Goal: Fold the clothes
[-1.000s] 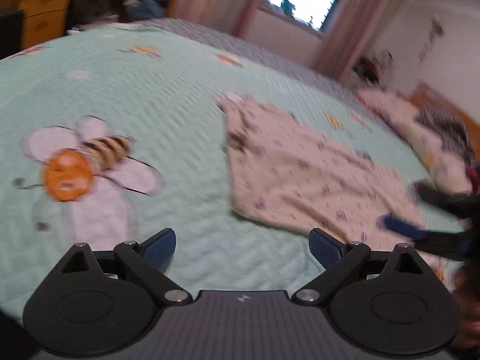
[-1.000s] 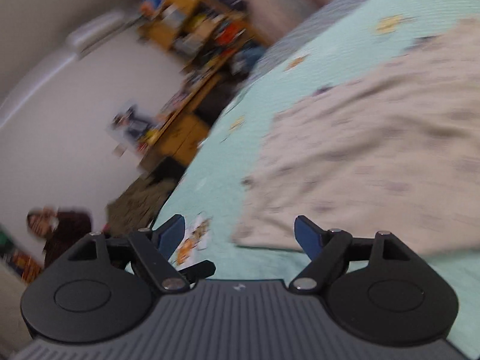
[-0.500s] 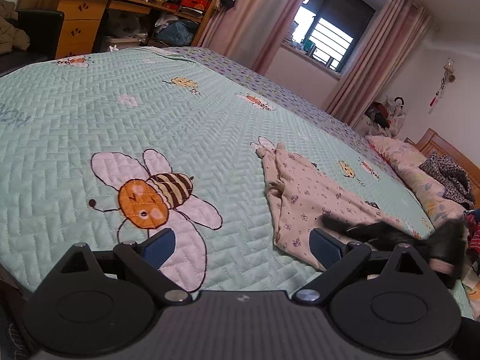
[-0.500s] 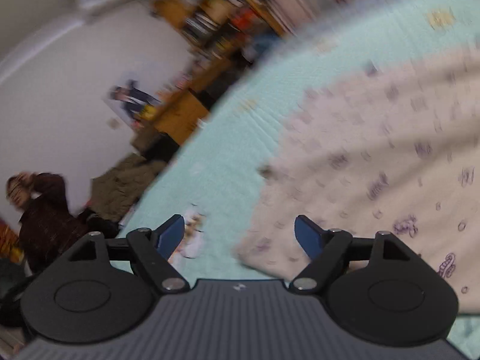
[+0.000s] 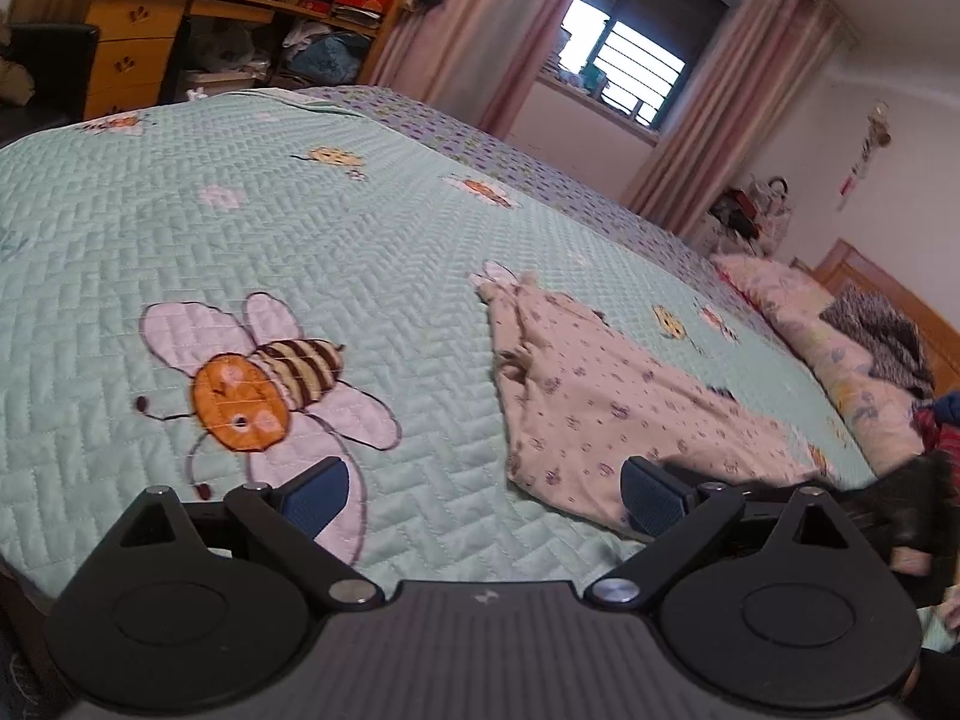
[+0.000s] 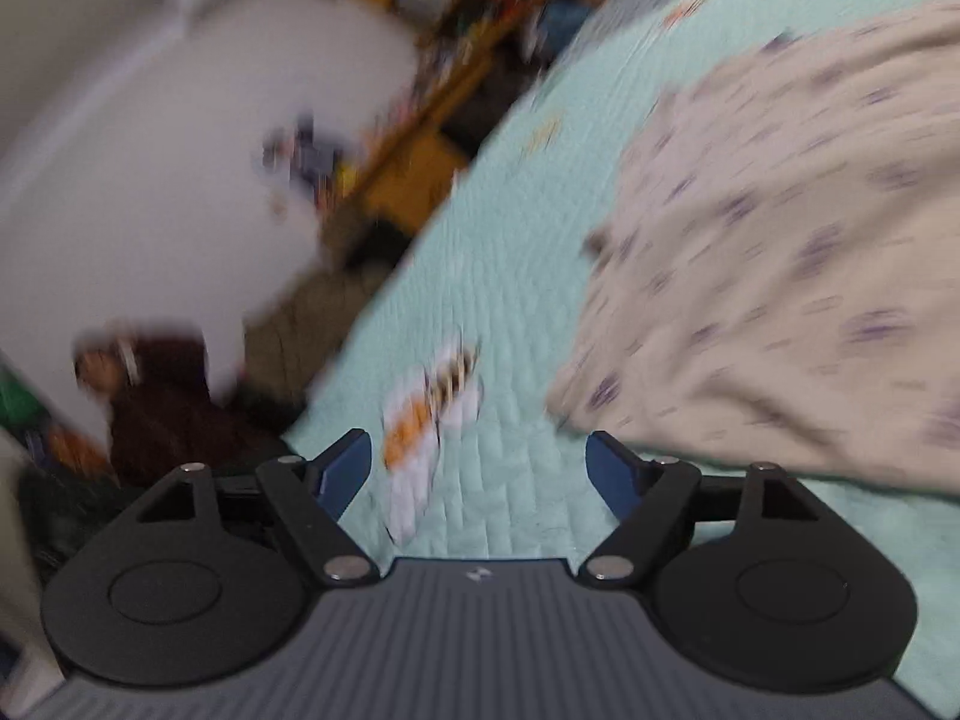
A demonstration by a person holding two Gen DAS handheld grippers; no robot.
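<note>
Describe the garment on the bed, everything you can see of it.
The garment is thin cream cloth with small purple prints. It lies spread fairly flat on the green quilt, creased, with one end bunched to a narrow point on the far side. In the left view, its near edge lies just beyond the left tongs' right pad, and the other tongs' dark tip reaches over its right part; contact is unclear. The right view shows it blurred.

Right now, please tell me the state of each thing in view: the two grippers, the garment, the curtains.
Left gripper: open, nothing between its blue pads, over the mint-green quilted bedspread.
Right gripper: open, holding nothing.
Cream garment with small purple print: lying flat on the bedspread, not gripped.
Pink curtains: drawn apart from the window.
</note>
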